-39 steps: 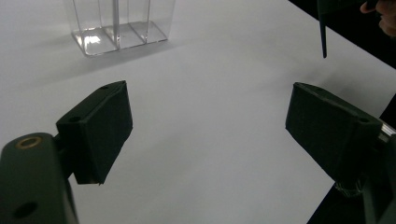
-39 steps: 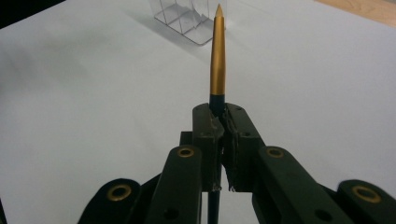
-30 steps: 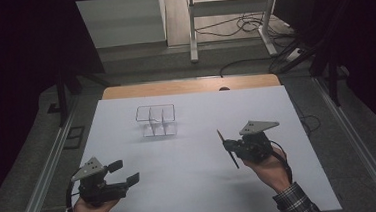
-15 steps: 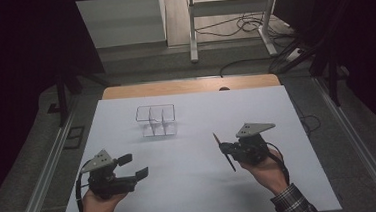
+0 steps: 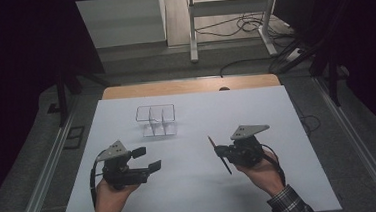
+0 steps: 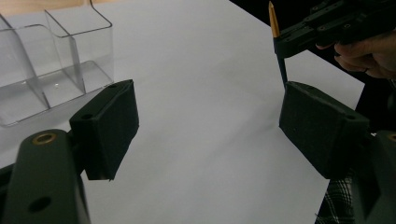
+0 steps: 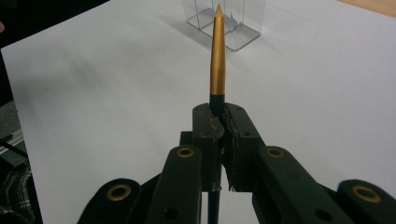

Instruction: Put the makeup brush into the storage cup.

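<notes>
White paper covers the surface [image 5: 256, 111], with a clear divided holder [image 5: 156, 121] standing toward its far side. Right claw [image 5: 219, 151] is pressed together on a pen [image 5: 220, 155], pinching it near the middle so the gold tip [image 7: 218, 51] juts out toward the holder, likely to drop it into a compartment. Left claw [image 5: 147, 159] is spread and holds nothing, hovering nearby, perhaps ready to steady the holder.

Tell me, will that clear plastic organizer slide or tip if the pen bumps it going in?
Probably slides: the organizer looks thin-walled and light, standing empty on smooth white table. Tipping seems less likely, since its base looks wide and flat. The pen, clamped in the right gripper, looks stiff.
</notes>
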The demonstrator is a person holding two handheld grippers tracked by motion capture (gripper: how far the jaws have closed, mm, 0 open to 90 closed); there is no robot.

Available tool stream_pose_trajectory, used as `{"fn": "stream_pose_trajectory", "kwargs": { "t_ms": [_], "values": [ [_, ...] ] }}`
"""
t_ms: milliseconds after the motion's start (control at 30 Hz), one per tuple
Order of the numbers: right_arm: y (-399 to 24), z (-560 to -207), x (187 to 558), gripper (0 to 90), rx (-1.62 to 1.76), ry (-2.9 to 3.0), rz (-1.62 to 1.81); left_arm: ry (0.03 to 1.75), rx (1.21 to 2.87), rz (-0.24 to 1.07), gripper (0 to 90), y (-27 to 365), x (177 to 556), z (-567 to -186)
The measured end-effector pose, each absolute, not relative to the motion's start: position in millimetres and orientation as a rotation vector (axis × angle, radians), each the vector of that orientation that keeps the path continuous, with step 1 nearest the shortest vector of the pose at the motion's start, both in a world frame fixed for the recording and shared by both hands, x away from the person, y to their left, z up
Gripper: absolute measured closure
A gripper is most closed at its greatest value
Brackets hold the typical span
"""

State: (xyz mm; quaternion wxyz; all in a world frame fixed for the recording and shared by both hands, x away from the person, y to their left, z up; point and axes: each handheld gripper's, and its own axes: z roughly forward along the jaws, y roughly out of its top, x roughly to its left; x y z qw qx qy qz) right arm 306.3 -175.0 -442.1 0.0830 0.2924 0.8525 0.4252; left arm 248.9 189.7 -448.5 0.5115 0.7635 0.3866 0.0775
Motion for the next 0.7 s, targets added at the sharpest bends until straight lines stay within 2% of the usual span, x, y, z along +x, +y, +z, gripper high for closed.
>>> {"fn": "stream_pose_trajectory", "kwargs": {
  "t_ms": [133, 700],
  "values": [
    [-171.5, -443.1, 305.9, 83.2, 0.866, 2.547, 1.276, 0.919, 1.841, 0.177, 21.2, 184.2, 252.9, -446.8],
    [-153.9, -449.2, 301.7, 83.2, 0.824, 2.579, 1.289, 0.831, 1.908, 0.101, 34.7, 150.4, 268.8, -443.5]
  ]
}}
